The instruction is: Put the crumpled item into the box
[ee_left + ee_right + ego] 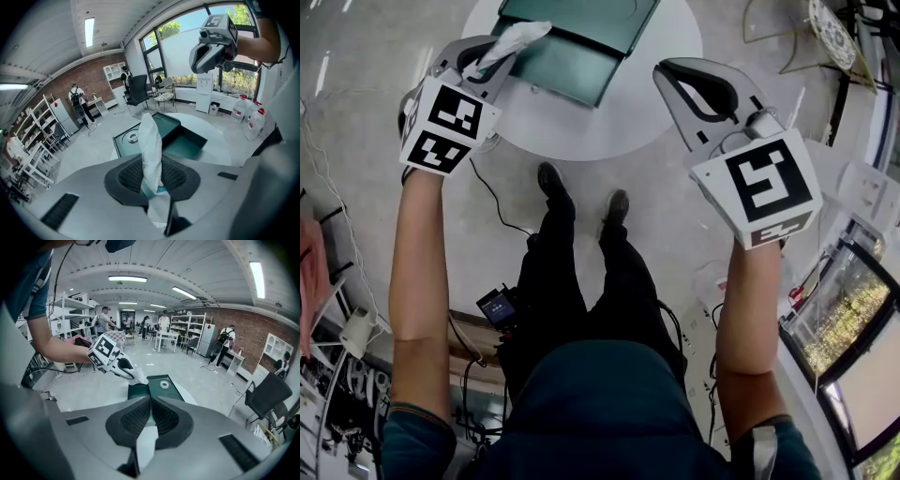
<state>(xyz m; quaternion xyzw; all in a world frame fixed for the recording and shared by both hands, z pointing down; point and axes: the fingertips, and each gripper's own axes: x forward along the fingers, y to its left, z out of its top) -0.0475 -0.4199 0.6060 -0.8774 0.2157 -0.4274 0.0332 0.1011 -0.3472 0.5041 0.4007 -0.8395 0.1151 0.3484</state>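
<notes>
You are holding a gripper in each hand above a round white worktop [581,127]. Your left gripper [487,54] is clamping the crumpled white item [517,37]. Its fingers [126,177] are pressing on the item's lower end, and the rest is sticking out past the fingertips. The item is hanging in the air at the near left edge of the dark green box [581,47], not inside it. The box is lying open on the worktop, with a pale ring [133,138] sitting on its flat half. Your right gripper [703,82] is hovering to the right of the box, well apart from the item. Its fingers [136,420] are closed together with nothing between them. Your shoes [553,183] are standing on the floor [675,234] just near the worktop's rim.
</notes>
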